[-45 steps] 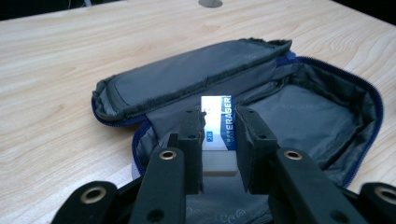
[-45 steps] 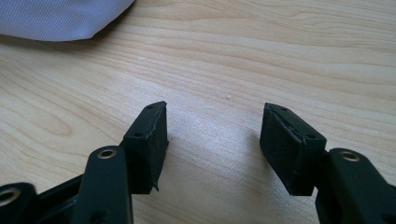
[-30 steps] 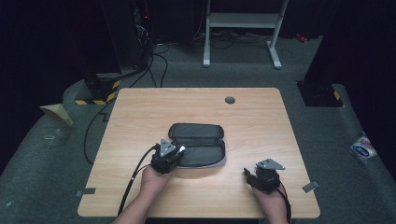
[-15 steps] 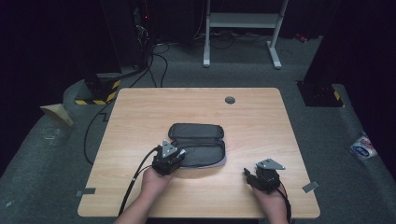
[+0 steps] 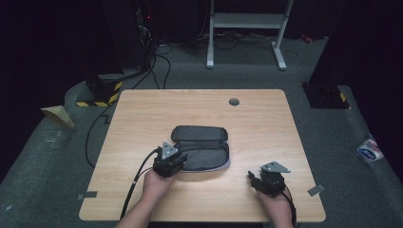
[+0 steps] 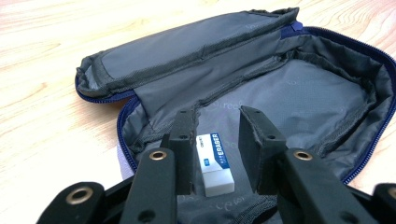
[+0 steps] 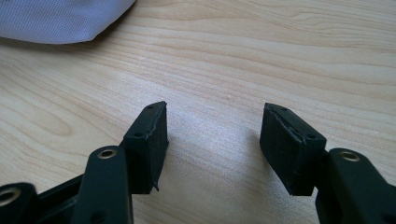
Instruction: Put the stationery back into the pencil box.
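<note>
The pencil case (image 5: 200, 152) is being seen lying unzipped at the table's (image 5: 142, 114) centre in the high view, the left gripper (image 5: 177, 160) at its lower-left edge. In the left gripper view, an eraser (image 6: 215, 163) is being framed between parted jaws, inside the case. In the right gripper view, the right gripper (image 7: 214, 135) is being held spread over bare wood.

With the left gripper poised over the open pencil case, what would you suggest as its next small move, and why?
Probably close the left gripper on the eraser. Its jaws stand open on either side of the white eraser lying inside the open pencil case, with a gap showing on the right side, so nothing is gripped yet. The right gripper is open over bare table, apart from the case.
</note>
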`<state>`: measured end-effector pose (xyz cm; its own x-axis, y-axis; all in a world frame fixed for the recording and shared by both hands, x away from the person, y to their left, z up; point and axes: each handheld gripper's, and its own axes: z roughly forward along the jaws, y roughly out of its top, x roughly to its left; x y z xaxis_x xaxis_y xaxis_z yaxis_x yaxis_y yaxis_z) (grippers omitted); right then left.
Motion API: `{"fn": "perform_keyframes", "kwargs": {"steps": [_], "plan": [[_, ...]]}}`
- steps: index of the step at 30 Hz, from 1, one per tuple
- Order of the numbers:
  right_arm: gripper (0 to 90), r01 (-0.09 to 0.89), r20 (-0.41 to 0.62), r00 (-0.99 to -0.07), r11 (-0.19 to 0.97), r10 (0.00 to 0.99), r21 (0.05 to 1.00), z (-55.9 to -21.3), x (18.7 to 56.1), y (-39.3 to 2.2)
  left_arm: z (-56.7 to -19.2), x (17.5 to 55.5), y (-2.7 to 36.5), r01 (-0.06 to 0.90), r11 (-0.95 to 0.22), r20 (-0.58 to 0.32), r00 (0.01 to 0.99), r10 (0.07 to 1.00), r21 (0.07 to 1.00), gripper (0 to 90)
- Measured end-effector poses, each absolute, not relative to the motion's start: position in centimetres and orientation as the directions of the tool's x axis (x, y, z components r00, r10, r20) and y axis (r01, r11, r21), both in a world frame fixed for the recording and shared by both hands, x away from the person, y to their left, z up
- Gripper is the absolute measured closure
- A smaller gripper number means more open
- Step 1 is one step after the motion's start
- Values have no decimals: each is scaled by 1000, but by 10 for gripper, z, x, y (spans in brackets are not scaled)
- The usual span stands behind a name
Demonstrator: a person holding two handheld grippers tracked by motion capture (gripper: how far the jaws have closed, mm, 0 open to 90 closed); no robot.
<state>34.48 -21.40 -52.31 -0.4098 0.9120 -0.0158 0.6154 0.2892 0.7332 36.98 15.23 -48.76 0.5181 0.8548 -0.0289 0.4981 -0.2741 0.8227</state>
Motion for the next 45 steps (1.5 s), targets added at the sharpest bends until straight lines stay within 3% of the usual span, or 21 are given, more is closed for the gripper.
{"fn": "perform_keyframes", "kwargs": {"steps": [13, 20, 30, 36, 45], "plan": [[415, 615, -16, -410, 289, 912, 733, -523, 345, -214, -481, 371, 165, 485, -234, -64, 521, 851, 843, 534], [414, 615, -16, -410, 289, 912, 733, -523, 345, -214, -478, 372, 177, 487, -214, -73, 503, 861, 847, 332], [415, 615, -16, -410, 289, 912, 733, -523, 345, -214, -479, 375, 201, 526, -198, -78, 457, 886, 827, 167], [415, 615, -16, -410, 289, 912, 733, -523, 345, -214, -489, 377, 221, 564, -215, -73, 444, 893, 797, 19], [415, 615, -16, -409, 289, 912, 733, -523, 345, -214, -501, 370, 261, 586, -205, -53, 393, 918, 784, 1]]}}
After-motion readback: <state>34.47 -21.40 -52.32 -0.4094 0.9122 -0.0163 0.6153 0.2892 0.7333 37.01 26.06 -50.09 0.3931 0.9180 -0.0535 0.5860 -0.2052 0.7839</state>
